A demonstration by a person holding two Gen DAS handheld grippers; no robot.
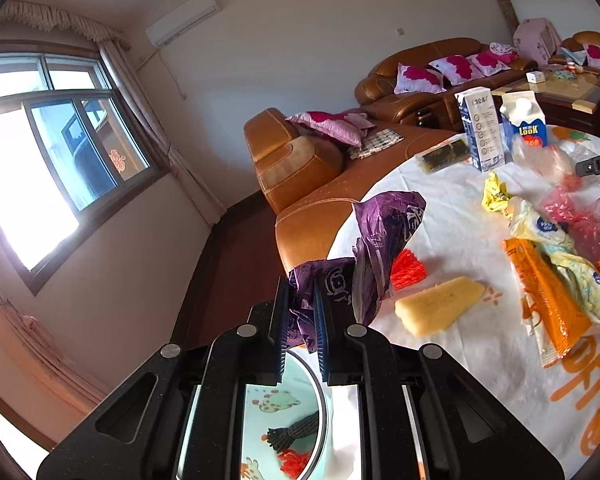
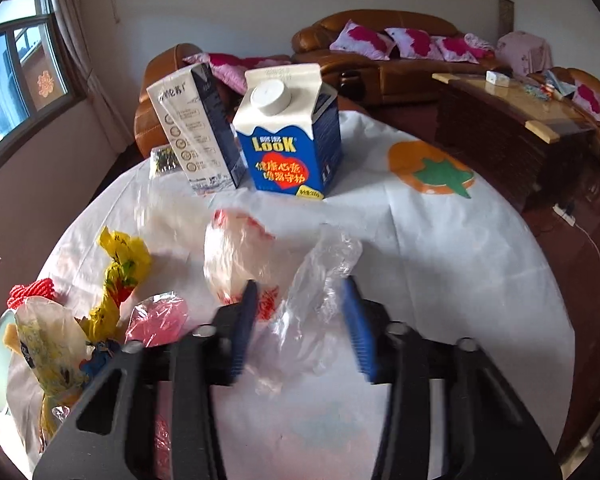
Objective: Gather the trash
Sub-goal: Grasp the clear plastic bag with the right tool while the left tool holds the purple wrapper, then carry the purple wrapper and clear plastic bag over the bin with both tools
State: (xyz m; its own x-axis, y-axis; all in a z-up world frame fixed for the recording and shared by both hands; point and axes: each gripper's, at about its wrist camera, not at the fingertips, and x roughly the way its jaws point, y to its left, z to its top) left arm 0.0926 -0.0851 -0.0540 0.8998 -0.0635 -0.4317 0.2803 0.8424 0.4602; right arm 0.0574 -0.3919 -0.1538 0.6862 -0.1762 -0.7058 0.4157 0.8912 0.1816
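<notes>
While the left gripper (image 1: 302, 312) has its fingers (image 1: 281, 320) pinched narrow on a crumpled purple plastic bag (image 1: 380, 248), it hangs off the near left edge of the counter (image 1: 452, 364), above a pale round bin (image 1: 300, 420) whose inside shows a black tassel and a red scrap. Just right of the bag a red mesh net (image 1: 409, 270) lies on the white cloth, then a yellow foam wedge (image 1: 438, 309), and farther right an orange wrapper (image 1: 548, 296) tangled with a yellow-and-white printed bag (image 1: 548, 236) and pink bubble wrap (image 1: 576, 216). A crumpled yellow wrapper (image 1: 496, 194) sits beyond those. The right gripper (image 2: 302, 320) holds its fingers (image 2: 358, 328) wide on either side of a clear plastic film (image 2: 320, 280), not closed on it; whether the pads touch it I cannot tell. A white bag with red print (image 2: 236, 252) lies just to its far left, blurred. At the far side a tall white-and-navy carton (image 2: 198, 128) leans beside the blue LOOK carton (image 2: 288, 136), with a small dark packet (image 2: 162, 160) to their left. Right of the film the cloth runs bare to the counter's round right edge; beyond it lie dark floor, a wooden coffee table (image 2: 516, 120) and a brown leather sofa (image 2: 380, 48).
</notes>
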